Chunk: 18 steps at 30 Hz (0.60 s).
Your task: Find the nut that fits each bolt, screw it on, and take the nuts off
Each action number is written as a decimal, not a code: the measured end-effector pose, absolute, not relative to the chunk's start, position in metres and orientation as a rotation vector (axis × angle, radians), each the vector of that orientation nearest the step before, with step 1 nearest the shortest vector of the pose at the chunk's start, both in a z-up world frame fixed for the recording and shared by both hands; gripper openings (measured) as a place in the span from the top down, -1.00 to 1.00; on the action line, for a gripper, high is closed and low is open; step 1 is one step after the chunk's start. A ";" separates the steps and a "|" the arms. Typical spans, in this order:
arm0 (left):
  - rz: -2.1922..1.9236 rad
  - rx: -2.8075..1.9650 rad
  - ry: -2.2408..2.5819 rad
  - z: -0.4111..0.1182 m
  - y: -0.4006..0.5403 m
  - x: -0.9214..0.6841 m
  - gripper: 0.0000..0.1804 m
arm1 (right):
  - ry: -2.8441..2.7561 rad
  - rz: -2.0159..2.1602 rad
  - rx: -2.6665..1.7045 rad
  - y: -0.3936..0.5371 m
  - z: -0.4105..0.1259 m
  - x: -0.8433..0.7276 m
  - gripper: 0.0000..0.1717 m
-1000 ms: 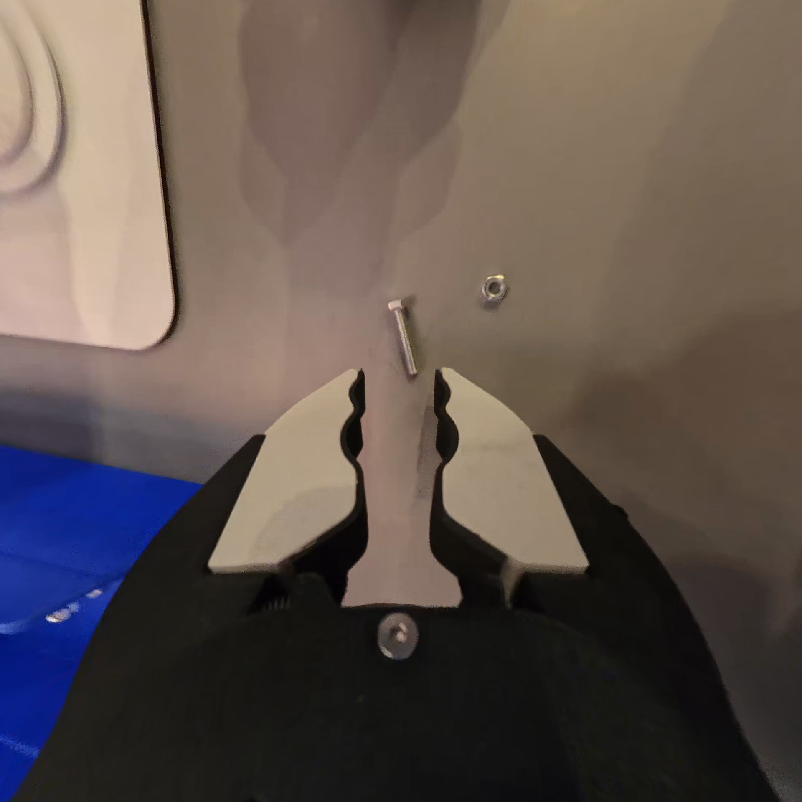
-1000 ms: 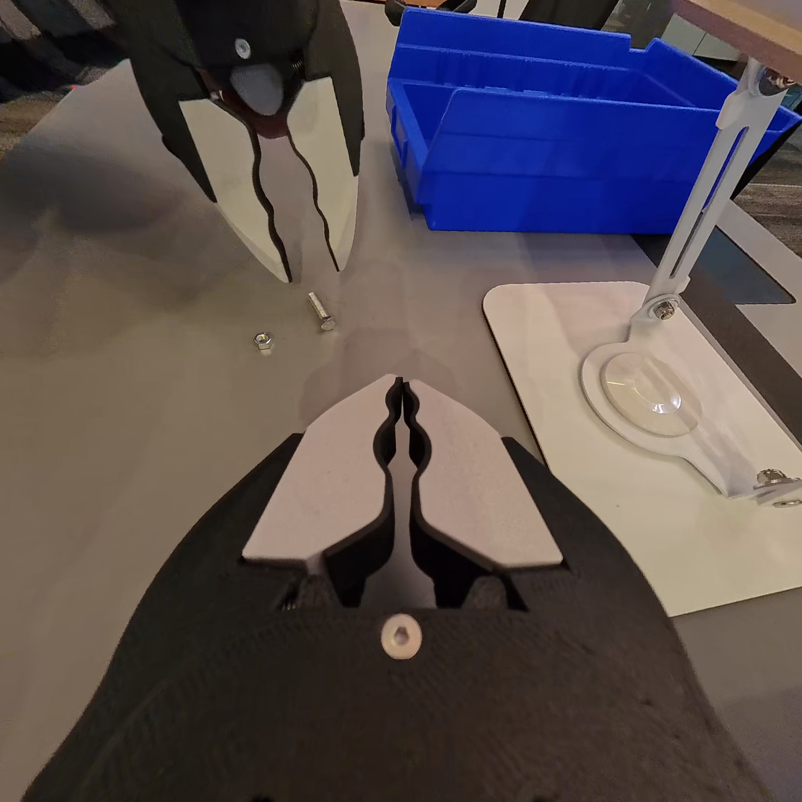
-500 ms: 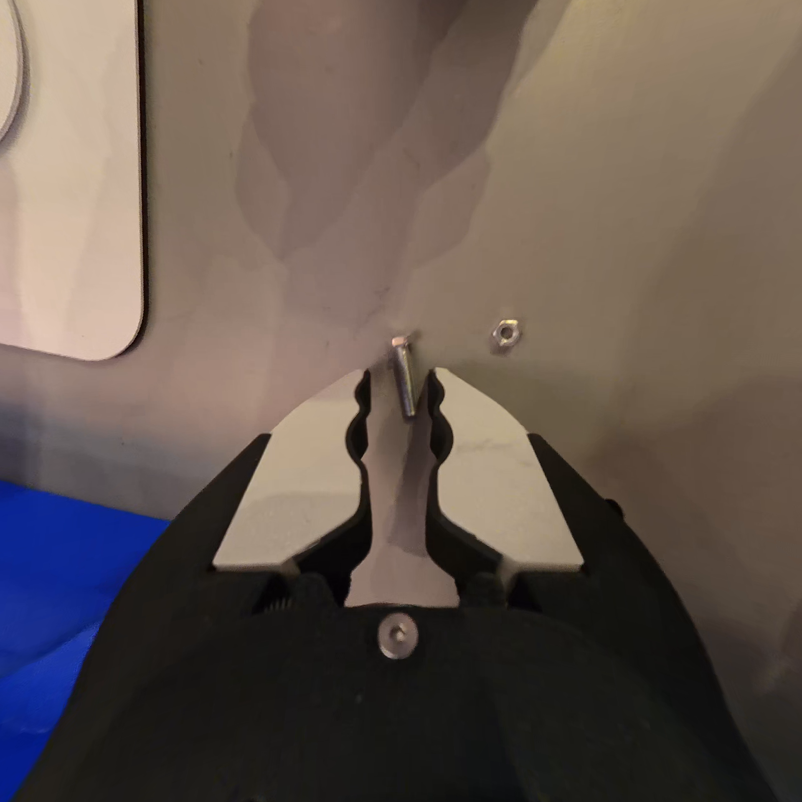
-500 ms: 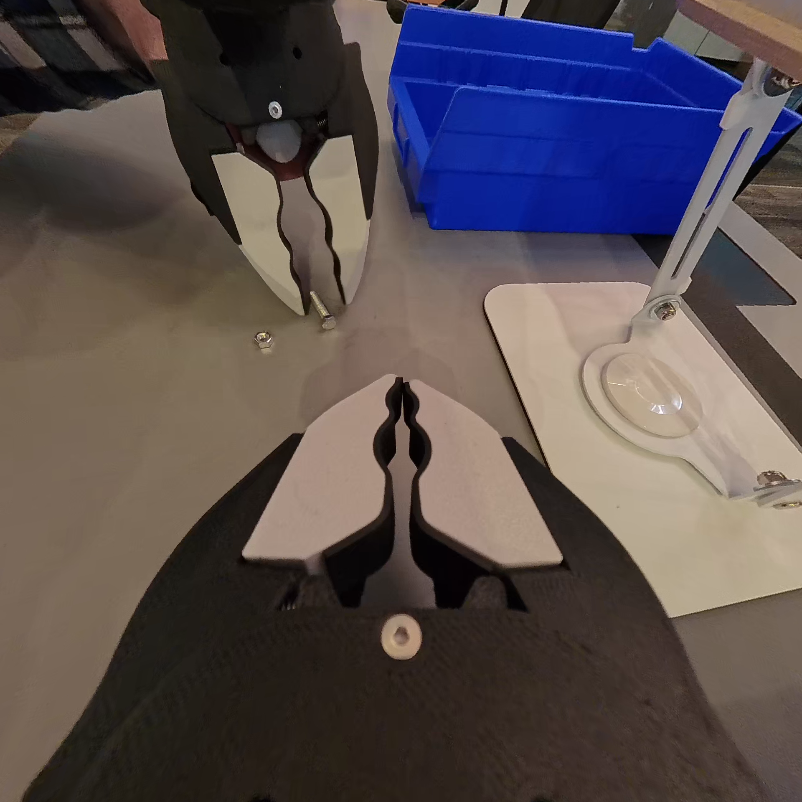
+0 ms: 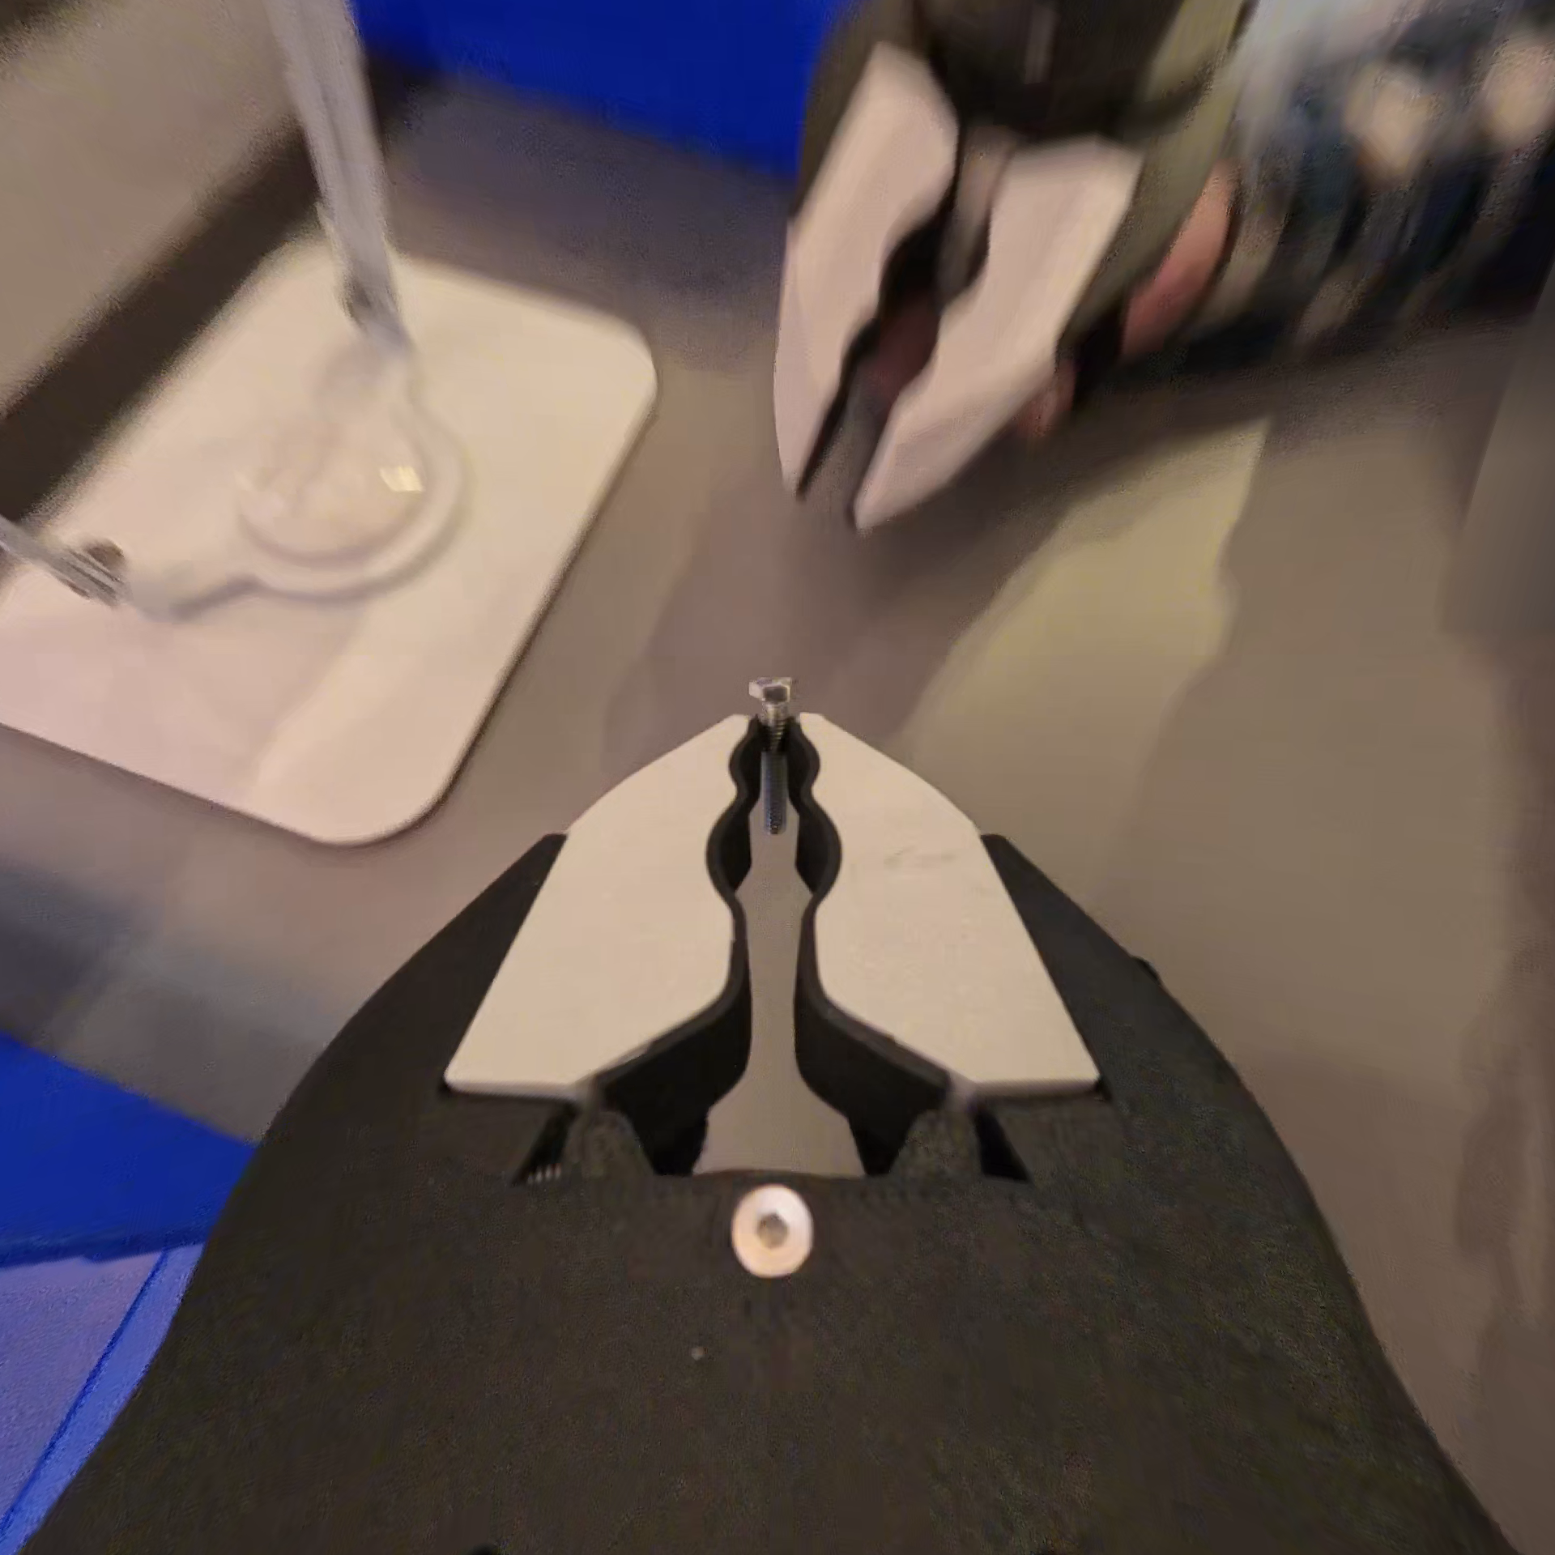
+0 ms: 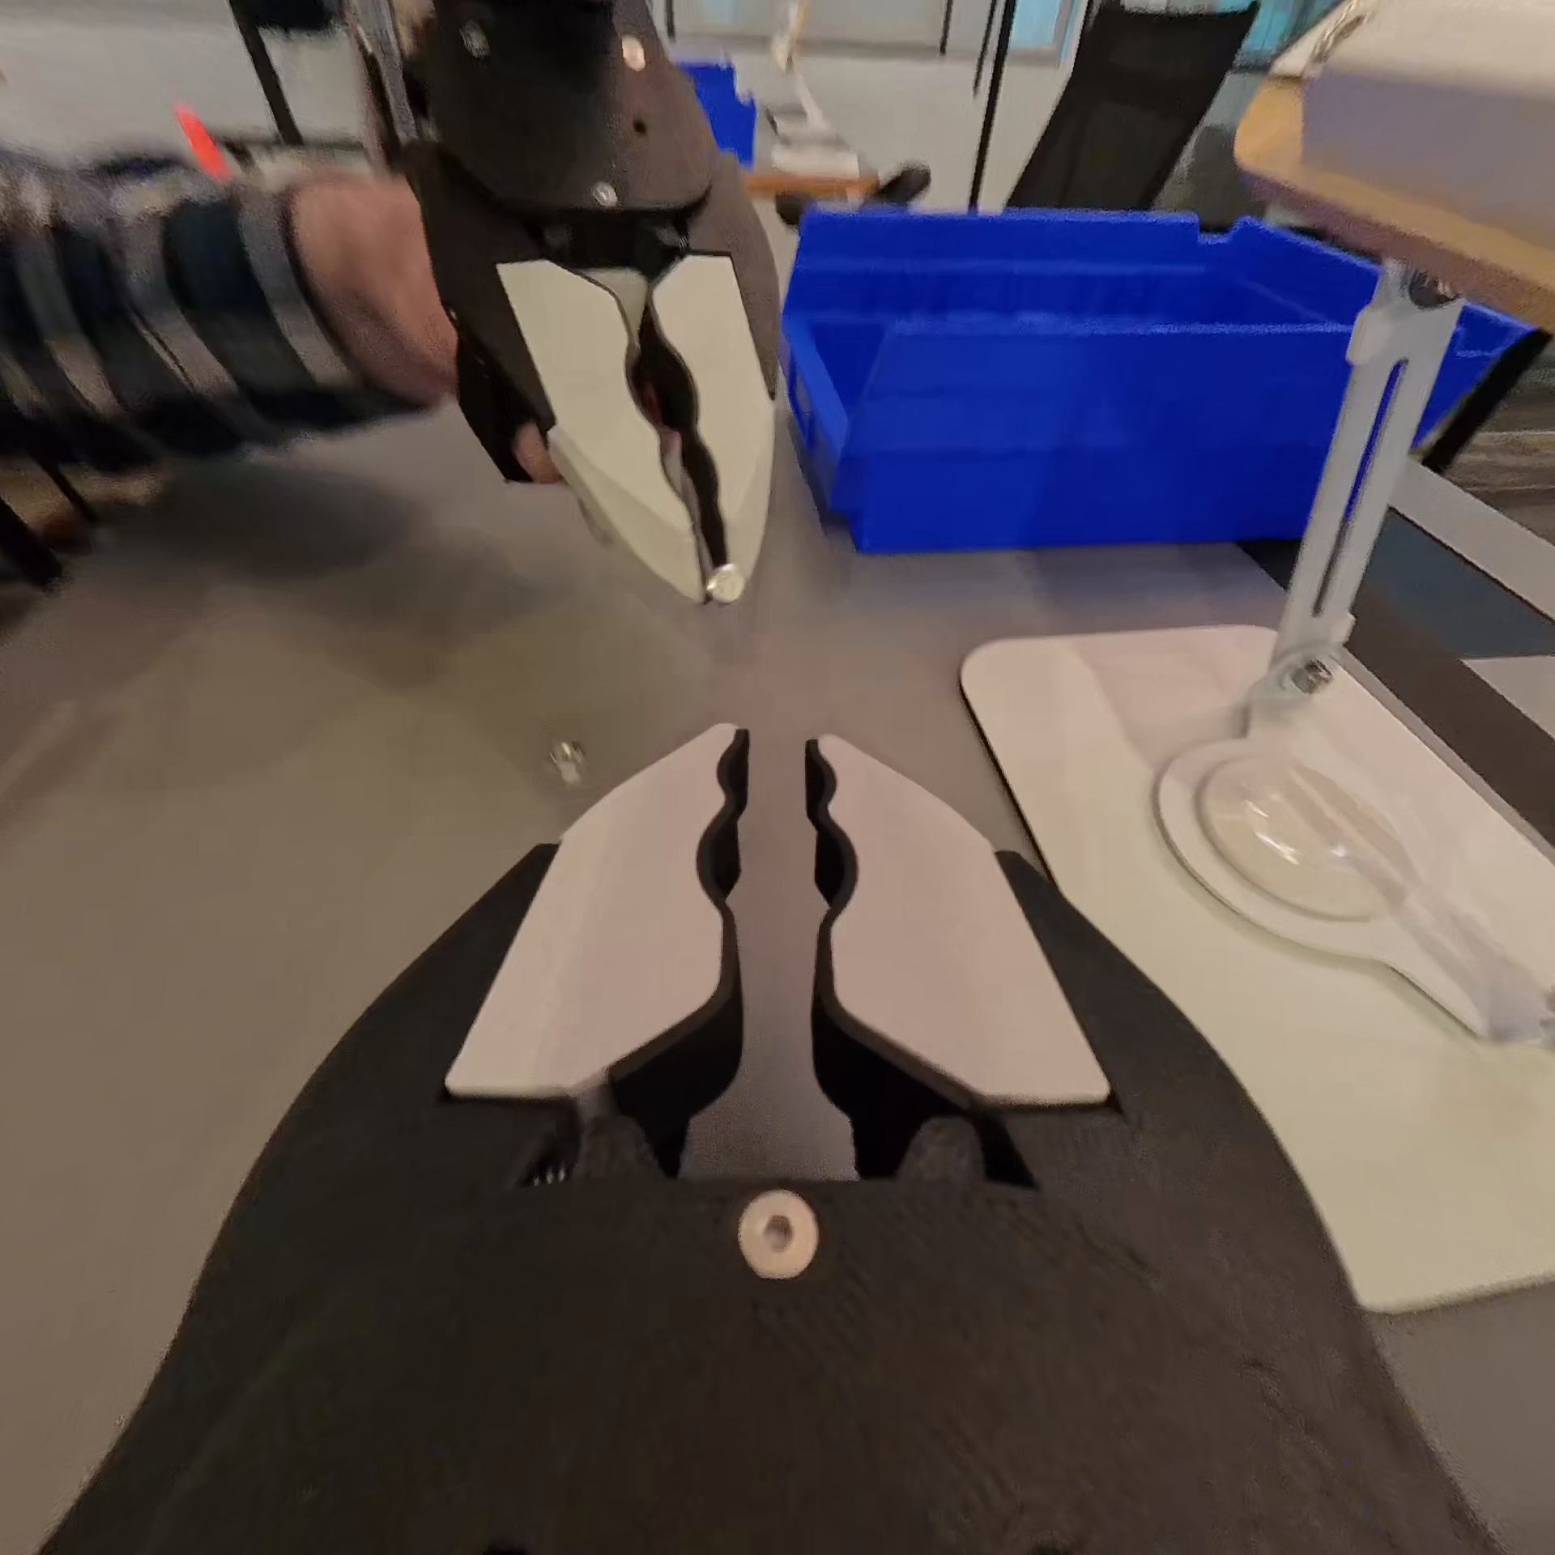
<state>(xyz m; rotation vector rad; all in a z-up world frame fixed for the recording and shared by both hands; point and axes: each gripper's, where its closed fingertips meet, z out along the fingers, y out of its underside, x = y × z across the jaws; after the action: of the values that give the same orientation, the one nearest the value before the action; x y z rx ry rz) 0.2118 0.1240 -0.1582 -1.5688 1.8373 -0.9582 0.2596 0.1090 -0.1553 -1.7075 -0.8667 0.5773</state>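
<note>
Your left gripper (image 5: 772,725) is now lifting the small silver hex-head bolt (image 5: 772,703) off the grey tabletop (image 6: 252,757), fingers pinching its thread, while your right gripper (image 6: 776,745) is opening empty beside the silver nut (image 6: 565,755), likely next.

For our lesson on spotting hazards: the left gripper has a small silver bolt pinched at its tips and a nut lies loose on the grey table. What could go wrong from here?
1. The small silver hex-head bolt is pinched only at the left gripper's very tips; it may twist or slip.
2. The right gripper is open and empty, and the tiny silver nut lies left of its fingers; closing could nudge it along the grey table.
</note>
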 end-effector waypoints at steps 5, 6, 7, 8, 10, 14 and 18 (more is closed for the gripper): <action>-1.364 -1.397 1.422 -0.098 0.122 0.225 0.95 | -0.785 0.804 -1.634 0.110 -0.136 0.227 0.74; -1.394 -1.370 1.392 -0.094 0.119 0.226 0.95 | -0.781 0.845 -1.612 0.110 -0.133 0.219 0.74; -1.393 -1.359 1.360 -0.093 0.119 0.226 0.95 | -0.773 0.884 -1.593 0.109 -0.129 0.211 0.74; -1.415 -1.347 1.355 -0.093 0.116 0.227 0.95 | -0.768 0.908 -1.587 0.110 -0.128 0.204 0.74; -1.440 -1.335 1.348 -0.094 0.110 0.227 0.95 | -0.772 0.933 -1.579 0.110 -0.125 0.193 0.77; -1.495 -1.305 1.312 -0.093 0.106 0.225 0.95 | -0.696 0.984 -1.551 0.117 -0.114 0.191 0.87; -1.547 -1.277 1.293 -0.089 0.105 0.223 0.95 | -0.691 0.999 -1.521 0.115 -0.110 0.192 0.94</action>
<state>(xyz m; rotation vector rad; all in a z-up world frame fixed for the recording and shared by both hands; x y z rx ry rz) 0.2233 0.1053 -0.0889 -1.2767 1.2926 -1.5469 0.1917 0.1147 -0.1096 -1.5210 -0.6907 0.9985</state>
